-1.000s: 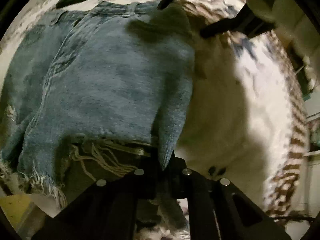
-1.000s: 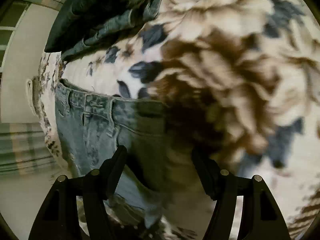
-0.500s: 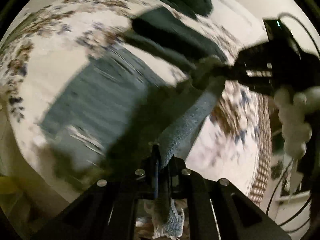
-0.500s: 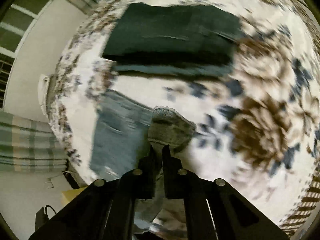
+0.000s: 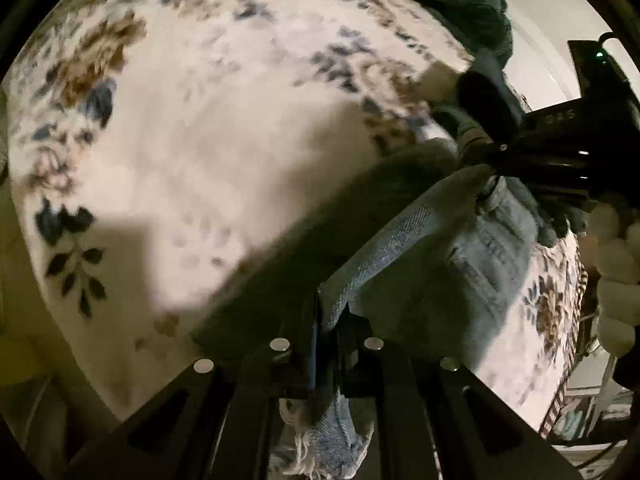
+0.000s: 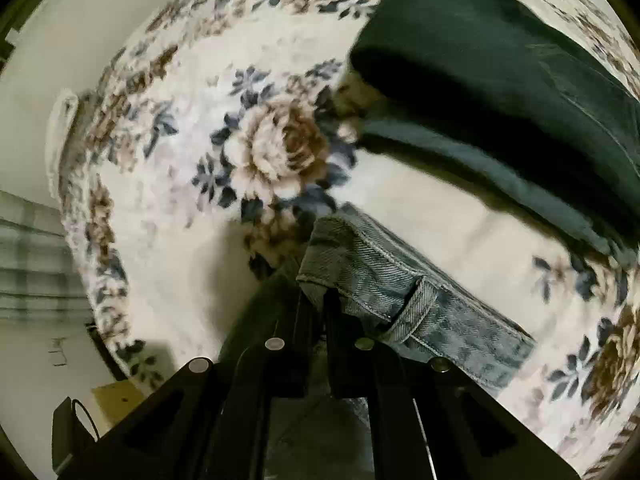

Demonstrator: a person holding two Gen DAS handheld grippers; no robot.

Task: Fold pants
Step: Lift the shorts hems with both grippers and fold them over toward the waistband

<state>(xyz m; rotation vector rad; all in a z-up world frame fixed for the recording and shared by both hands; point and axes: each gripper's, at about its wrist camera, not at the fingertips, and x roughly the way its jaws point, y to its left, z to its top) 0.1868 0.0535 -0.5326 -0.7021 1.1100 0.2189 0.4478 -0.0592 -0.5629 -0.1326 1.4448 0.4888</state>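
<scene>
Left wrist view, nearest first: the left gripper (image 5: pixel 326 332) has its two black fingers pinched together on the frayed hem end of a pair of light blue denim shorts (image 5: pixel 440 256), with white threads hanging below the fingers. From that pinch the denim stretches up and away to the right, lifted clear of the bed and casting a broad dark shadow on the floral blanket (image 5: pixel 200 140) beneath. At the far end of the cloth the right gripper (image 5: pixel 496 148) meets the waistband, with the person's white-gloved hand (image 5: pixel 616 264) behind it. Farther off, at the top edge, lies a heap of dark green clothing (image 5: pixel 460 4). In the right wrist view, nearest first, the right gripper (image 6: pixel 320 300) is likewise clamped shut on the shorts (image 6: pixel 400 292), gripping the stitched waistband beside a belt loop. Beyond it spreads the blanket (image 6: pixel 180 240) with a large brown and cream rose, and farther still a stack of dark green folded garments (image 6: pixel 500 80) sits well apart from the shorts. Holding both ends, hem and waist, seems meant to keep the cloth taut between the two grippers so it can be laid down or doubled over neatly; the fold looks to be mid-way, with the shorts in the air rather than resting flat.
</scene>
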